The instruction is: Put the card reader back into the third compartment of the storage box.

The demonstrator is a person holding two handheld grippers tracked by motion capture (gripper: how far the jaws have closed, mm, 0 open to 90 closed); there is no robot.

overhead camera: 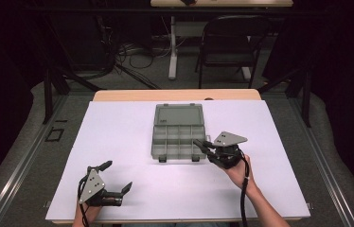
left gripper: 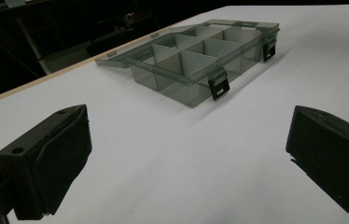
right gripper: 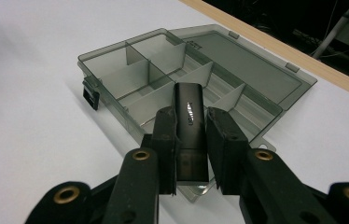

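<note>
An open grey see-through compartment box (overhead camera: 179, 141) lies mid-table, its lid (overhead camera: 179, 115) folded flat toward the far side. My right gripper (overhead camera: 199, 144) is shut on a small black stick like a USB drive (right gripper: 189, 100), held at the box's near right corner. In the right gripper view the stick points over the dividers of the box (right gripper: 130, 77), just above the rim. My left gripper (overhead camera: 117, 176) rests at the near left of the table, jaws wide open and empty. The left gripper view shows the box (left gripper: 200, 56) far ahead of my left gripper (left gripper: 186, 154).
A white sheet (overhead camera: 118, 142) covers the table, with a wooden edge (overhead camera: 175, 94) at the far side. Two black latches (left gripper: 219, 86) hang from the box's front wall. Beyond the table stands a folding chair (overhead camera: 229, 42) amid floor cables.
</note>
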